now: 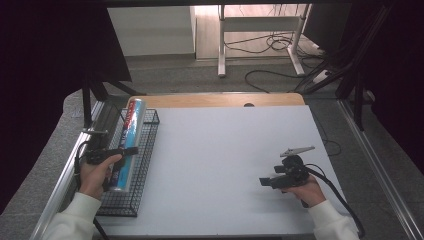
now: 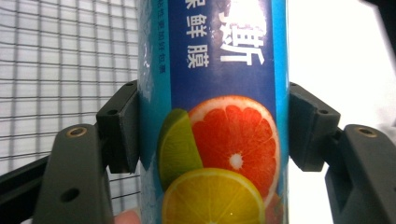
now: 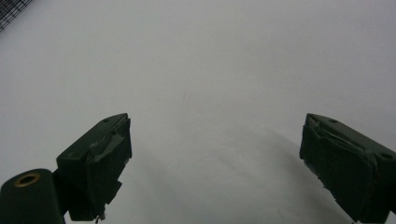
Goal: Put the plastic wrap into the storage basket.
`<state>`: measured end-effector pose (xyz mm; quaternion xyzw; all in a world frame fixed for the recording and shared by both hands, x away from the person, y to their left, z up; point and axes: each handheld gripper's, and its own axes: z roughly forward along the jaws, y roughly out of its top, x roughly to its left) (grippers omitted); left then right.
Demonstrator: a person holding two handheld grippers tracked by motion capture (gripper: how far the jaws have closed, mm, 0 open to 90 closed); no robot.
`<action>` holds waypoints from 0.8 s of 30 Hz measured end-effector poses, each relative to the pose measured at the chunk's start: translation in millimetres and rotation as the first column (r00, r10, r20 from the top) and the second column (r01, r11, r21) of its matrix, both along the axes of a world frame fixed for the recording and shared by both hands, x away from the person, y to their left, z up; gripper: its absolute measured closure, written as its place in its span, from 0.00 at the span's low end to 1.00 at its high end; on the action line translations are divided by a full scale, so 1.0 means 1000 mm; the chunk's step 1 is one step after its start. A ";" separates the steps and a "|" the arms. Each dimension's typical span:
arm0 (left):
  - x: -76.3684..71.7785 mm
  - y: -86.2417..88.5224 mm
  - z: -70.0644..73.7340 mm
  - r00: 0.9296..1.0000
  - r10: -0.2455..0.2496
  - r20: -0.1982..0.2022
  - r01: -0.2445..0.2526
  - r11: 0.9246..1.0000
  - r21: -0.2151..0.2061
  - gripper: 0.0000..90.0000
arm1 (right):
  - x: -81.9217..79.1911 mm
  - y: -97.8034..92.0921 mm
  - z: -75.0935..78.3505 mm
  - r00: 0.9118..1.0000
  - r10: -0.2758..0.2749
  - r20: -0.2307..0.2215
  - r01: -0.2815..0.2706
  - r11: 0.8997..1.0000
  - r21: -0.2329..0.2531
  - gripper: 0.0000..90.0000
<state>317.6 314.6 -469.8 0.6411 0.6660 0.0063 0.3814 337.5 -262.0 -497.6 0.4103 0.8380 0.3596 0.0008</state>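
- I see my left tongs (image 1: pixel 131 150) at the left side of the high view, by a long blue roll (image 1: pixel 129 145) with fruit pictures on it.
- The roll lies in a black wire basket (image 1: pixel 145 165) at the left edge of the white tabletop (image 1: pixel 225 165). It runs from the lower left of the frame up toward the top of the basket.
- In the left gripper view, the two black pads (image 2: pixel 122 126) sit on both sides of the roll (image 2: pixel 219 116). They look pressed right against it, so I judge my left tongs are pinching the roll.
- I think the step now is the grab. The roll is held but, as far as I can tell, not lifted out yet.
- My right tongs (image 1: pixel 264 182) rest low and to the right in the high view, well apart from the basket.
- In the right gripper view they are spread wide over the bare tabletop (image 3: pixel 210 70), with nothing between them.
- Next, I think I need to lift the roll straight up, clear of the basket's wire wall.
- The roll is long and I hold it near one end, so it may tip. I should keep a firm squeeze and go slow.
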 end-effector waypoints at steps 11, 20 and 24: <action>0.005 -0.006 -0.015 0.996 -0.018 -0.087 0.026 0.995 0.095 0.36 | 0.001 -0.001 0.001 1.000 0.000 0.001 0.000 1.000 0.003 0.11; 0.017 -0.013 -0.038 0.967 -0.066 -0.245 0.116 0.974 0.195 0.35 | 0.001 -0.001 0.001 1.000 0.003 0.000 -0.003 1.000 0.002 0.11; 0.013 -0.014 -0.025 0.977 -0.080 -0.198 0.118 0.975 0.189 0.28 | 0.001 -0.002 0.002 1.000 0.002 0.004 -0.002 1.000 0.002 0.11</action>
